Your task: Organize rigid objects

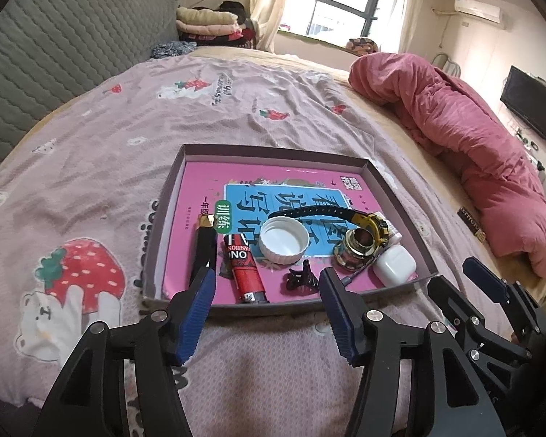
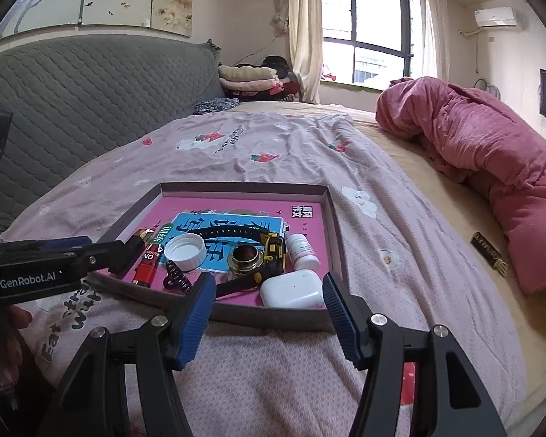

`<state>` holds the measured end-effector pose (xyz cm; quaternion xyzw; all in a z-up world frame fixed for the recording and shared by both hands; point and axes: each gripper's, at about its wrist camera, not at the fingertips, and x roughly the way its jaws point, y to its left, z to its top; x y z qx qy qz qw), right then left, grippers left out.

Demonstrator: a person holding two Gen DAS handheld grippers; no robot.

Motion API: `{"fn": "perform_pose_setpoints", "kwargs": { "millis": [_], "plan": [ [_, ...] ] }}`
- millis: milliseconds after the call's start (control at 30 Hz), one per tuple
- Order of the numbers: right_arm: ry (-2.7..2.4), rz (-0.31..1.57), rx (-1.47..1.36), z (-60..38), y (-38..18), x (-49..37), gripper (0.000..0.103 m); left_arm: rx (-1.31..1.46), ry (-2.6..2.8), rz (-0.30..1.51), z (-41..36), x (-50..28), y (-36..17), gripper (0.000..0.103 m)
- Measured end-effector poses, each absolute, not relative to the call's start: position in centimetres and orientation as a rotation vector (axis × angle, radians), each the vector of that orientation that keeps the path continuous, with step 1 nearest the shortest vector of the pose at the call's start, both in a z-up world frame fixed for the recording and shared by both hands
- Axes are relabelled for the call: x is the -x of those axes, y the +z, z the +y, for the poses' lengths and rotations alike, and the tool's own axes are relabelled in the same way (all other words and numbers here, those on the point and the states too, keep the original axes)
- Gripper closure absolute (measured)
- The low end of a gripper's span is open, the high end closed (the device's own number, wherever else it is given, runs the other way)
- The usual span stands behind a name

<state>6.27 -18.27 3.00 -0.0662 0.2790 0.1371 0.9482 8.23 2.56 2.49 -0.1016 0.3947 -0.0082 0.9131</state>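
A shallow tray (image 1: 400,196) sits on the strawberry-print bedspread (image 1: 102,138), with a pink book (image 1: 200,182) lying flat inside it as a floor for the small things. Taking the middle of the tray as the clock centre in the left wrist view, a white bottle cap (image 1: 283,240) lies open side up just about at the centre, a red lighter (image 1: 244,269) lies at 7 o'clock with a black-and-gold stick (image 1: 204,247) just beside it at 8 o'clock, and a dark hair claw (image 1: 302,281) rests at 6 o'clock near the front wall. A round brass lid (image 1: 356,251) sits at 4 o'clock, touching a yellow-and-black watch (image 1: 367,220) whose strap runs off toward 1 o'clock. A white earbud case (image 1: 395,266) lies in the corner at 5 o'clock, and a small white bottle (image 2: 302,251) lies just behind it. Outside the tray, a dark bar (image 2: 489,253) with gold lettering rests on the tan sheet at 3 o'clock, close to the bunched red quilt (image 2: 491,153). The left gripper (image 1: 267,284) hangs over the front edge of the tray with its blue pads spread wide and nothing between them. The right gripper (image 2: 269,291) is likewise spread wide and empty, above the earbud case and the front wall.
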Motion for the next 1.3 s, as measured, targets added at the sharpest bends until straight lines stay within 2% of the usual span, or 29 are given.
{"fn": "perform_pose_setpoints", "kwargs": {
  "millis": [167, 333, 433, 1300],
  "plan": [
    [0.244, 0.575, 0.113, -18.4, 3.8, -5.2, 0.042, 0.197, -0.007, 0.796, 2.8, -6.9, 3.5, 0.036],
    [0.218, 0.591, 0.108, -18.6, 4.1, -4.4, 0.042, 0.182, 0.007, 0.78, 3.0, -5.6, 4.3, 0.035],
    [0.212, 0.593, 0.095, -18.7, 4.4, -3.7, 0.042, 0.181, 0.017, 0.785, 2.9, -4.9, 4.5, 0.029],
    [0.246, 0.567, 0.101, -17.2, 7.5, 2.0, 0.042, 0.167, 0.095, 0.758, 1.2, 2.0, 8.4, 0.029]
  ]
}}
